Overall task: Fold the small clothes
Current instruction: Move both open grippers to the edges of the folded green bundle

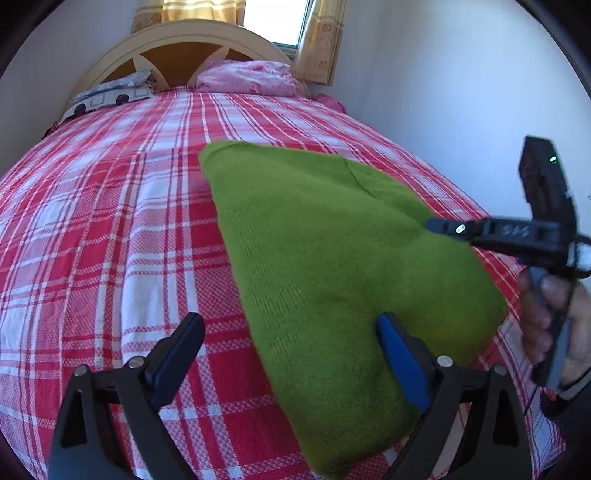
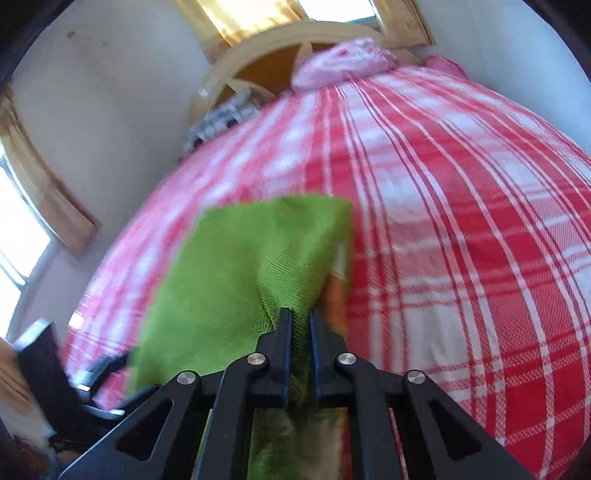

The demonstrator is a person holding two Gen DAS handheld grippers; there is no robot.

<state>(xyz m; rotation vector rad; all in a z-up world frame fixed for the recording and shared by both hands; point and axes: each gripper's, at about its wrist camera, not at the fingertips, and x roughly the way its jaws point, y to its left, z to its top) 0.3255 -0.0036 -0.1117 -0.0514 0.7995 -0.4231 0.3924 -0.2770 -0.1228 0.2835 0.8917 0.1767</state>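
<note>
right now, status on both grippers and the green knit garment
Left gripper open, holding nothing. Right gripper shut on green knit garment, on red plaid bedspread. Nothing in the way.

A bedroom in a home is shown. A bed [image 1: 110, 206] covered with a red and white checked sheet is seen, with a rounded wooden headboard [image 1: 177, 44] at its far end, pillows [image 1: 247, 75] against it, and a curtained window [image 1: 275, 20] behind it.
</note>
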